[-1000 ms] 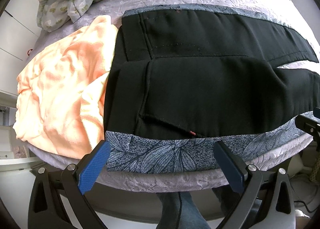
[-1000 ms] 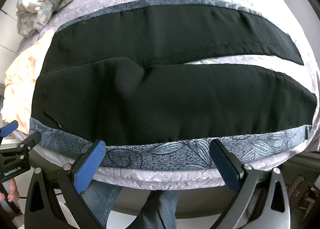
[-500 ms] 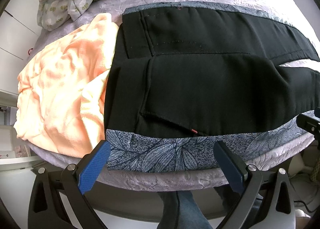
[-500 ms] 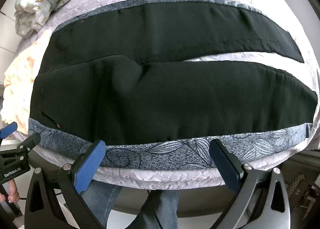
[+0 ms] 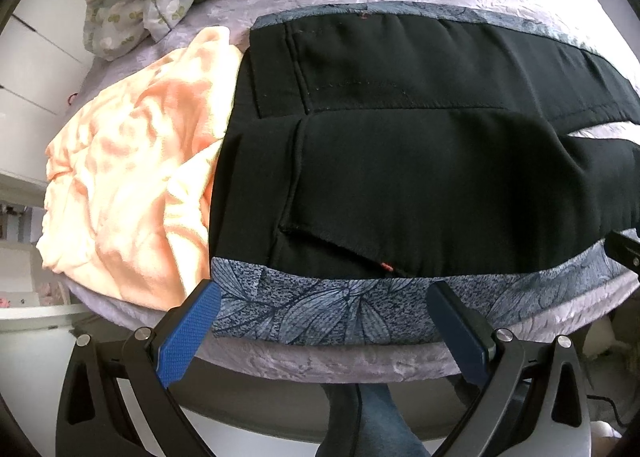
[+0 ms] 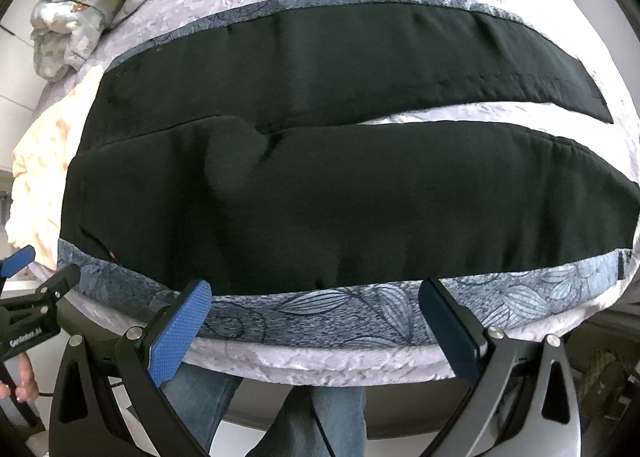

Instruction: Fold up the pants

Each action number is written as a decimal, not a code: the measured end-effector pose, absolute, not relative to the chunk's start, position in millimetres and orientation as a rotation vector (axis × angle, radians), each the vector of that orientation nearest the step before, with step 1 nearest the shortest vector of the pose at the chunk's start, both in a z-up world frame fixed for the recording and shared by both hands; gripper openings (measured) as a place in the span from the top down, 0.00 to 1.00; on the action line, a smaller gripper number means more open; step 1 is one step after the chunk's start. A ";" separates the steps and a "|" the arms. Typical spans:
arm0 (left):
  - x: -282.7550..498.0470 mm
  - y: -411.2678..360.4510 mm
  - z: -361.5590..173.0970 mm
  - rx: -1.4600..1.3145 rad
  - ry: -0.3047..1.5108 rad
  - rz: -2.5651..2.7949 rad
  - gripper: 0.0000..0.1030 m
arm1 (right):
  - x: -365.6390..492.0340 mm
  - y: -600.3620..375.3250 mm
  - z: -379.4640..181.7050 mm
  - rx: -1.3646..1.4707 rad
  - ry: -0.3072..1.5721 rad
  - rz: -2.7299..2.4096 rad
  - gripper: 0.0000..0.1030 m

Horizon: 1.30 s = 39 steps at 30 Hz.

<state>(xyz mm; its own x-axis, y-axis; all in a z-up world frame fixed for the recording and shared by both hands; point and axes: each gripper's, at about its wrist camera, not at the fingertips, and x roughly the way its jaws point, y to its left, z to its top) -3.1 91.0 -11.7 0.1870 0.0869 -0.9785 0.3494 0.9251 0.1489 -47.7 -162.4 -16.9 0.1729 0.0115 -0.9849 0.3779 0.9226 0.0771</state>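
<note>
The black pants (image 6: pixel 320 185) lie flat across the frame centre on a blue leaf-patterned cloth (image 6: pixel 332 317) on the bed (image 5: pixel 320 357); the left gripper (image 5: pixel 324 321) and right gripper (image 6: pixel 316 317) are both wide apart at the bottom, holding nothing.

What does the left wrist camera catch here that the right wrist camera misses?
Only the left wrist view shows the waistband end of the black pants and the whole peach fleece blanket. Only the right wrist view shows both leg hems and the gap between the legs. Both show the black pants, the grey leaf-print cloth beneath, the lilac bedspread, and an open gripper: left, right.
</note>
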 end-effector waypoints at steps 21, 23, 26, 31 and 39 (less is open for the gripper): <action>-47.7 56.7 2.7 0.319 1.361 -0.065 0.00 | -85.2 -219.7 -17.5 0.325 1.413 -0.160 0.00; -47.3 59.8 -1.1 0.314 1.364 -0.080 0.00 | -81.7 -213.6 -18.9 0.324 1.407 -0.162 0.00; -45.3 63.7 -8.6 0.318 1.368 -0.093 0.00 | -80.1 -207.1 -21.8 0.324 1.401 -0.178 0.00; -40.8 71.4 -18.5 0.326 1.356 -0.151 0.00 | -81.5 -199.1 -24.0 0.341 1.395 -0.210 0.00; -35.0 75.7 -31.7 0.353 1.372 -0.212 0.00 | -83.4 -188.3 -25.6 0.391 1.382 -0.248 0.00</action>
<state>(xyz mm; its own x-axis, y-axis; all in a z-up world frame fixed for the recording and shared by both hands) -35.0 75.7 -31.7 0.1903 0.0569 -0.9801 0.3497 0.9289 0.1219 -83.4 -188.3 -25.6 0.1770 0.0570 -0.9826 0.3945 0.9105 0.1239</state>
